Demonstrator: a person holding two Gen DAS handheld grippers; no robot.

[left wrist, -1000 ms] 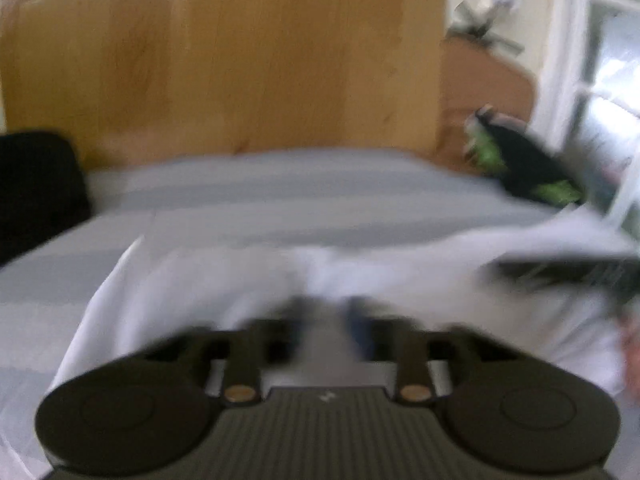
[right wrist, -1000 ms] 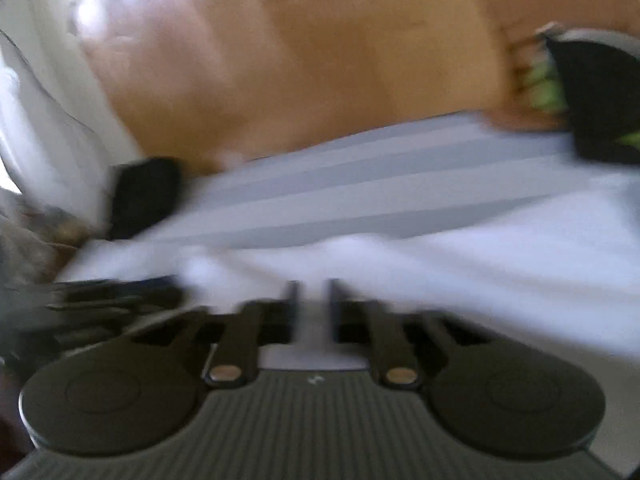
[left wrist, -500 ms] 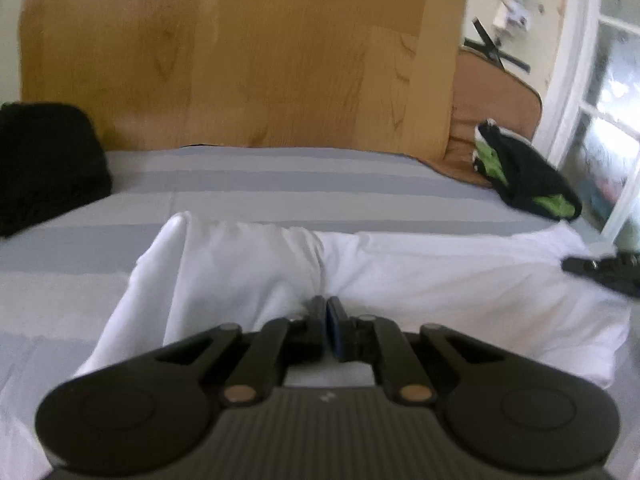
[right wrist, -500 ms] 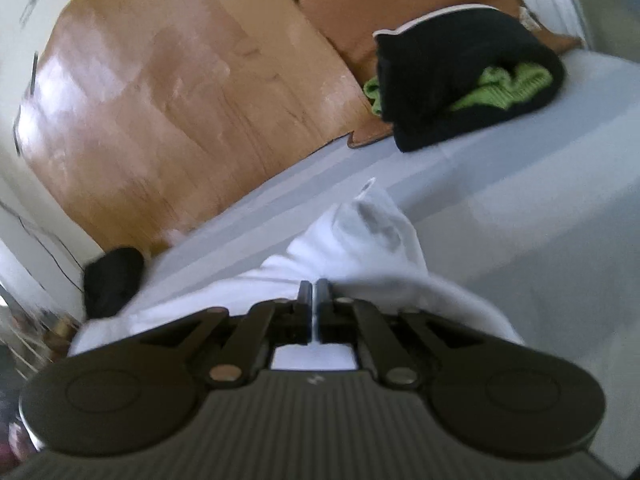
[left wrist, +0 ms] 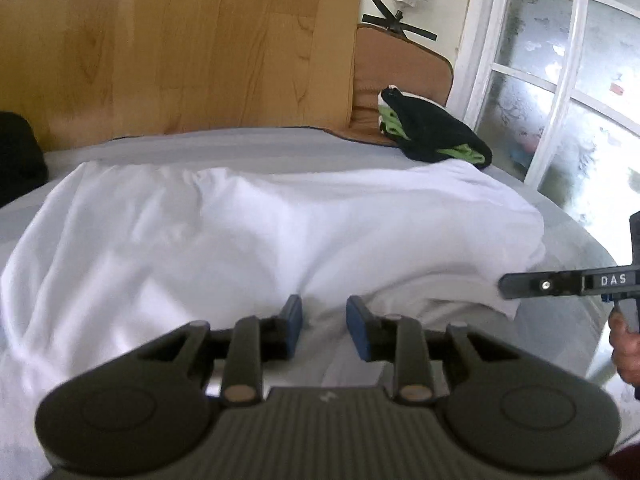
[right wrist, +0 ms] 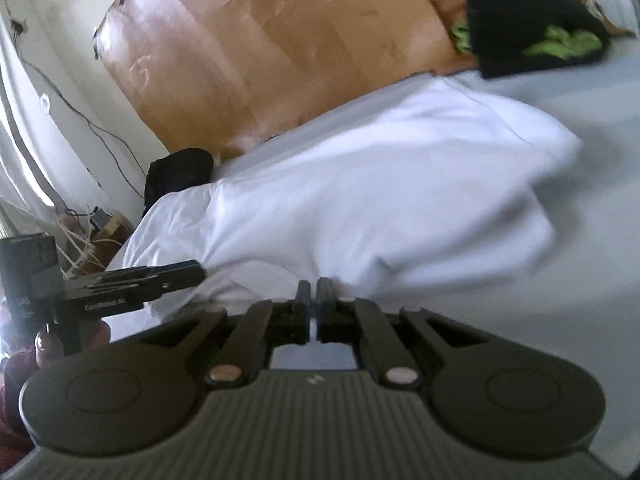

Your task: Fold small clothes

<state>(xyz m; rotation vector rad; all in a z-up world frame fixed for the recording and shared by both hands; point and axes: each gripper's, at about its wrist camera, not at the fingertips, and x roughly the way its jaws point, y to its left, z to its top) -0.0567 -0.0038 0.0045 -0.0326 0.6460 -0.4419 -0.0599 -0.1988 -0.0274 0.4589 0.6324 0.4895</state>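
A white garment [left wrist: 248,236] lies spread and rumpled across the grey striped bed; it also shows in the right wrist view [right wrist: 380,200]. My left gripper [left wrist: 322,326] is open, its blue-padded fingers apart over the garment's near edge, holding nothing. My right gripper [right wrist: 314,304] is shut, its fingers pressed together at the garment's near edge; whether cloth is pinched between them is hidden. The right gripper also shows at the right in the left wrist view [left wrist: 560,285], and the left gripper shows at the left in the right wrist view [right wrist: 132,280].
A black and green garment [left wrist: 432,136] lies at the bed's far right corner, also in the right wrist view [right wrist: 532,32]. A black item [left wrist: 18,156] sits at the far left. A wooden headboard [left wrist: 180,48] stands behind; a window [left wrist: 560,100] is at the right.
My left gripper has opened and let go of the white garment. The garment now lies spread flatter across the bed. The right gripper stays shut.
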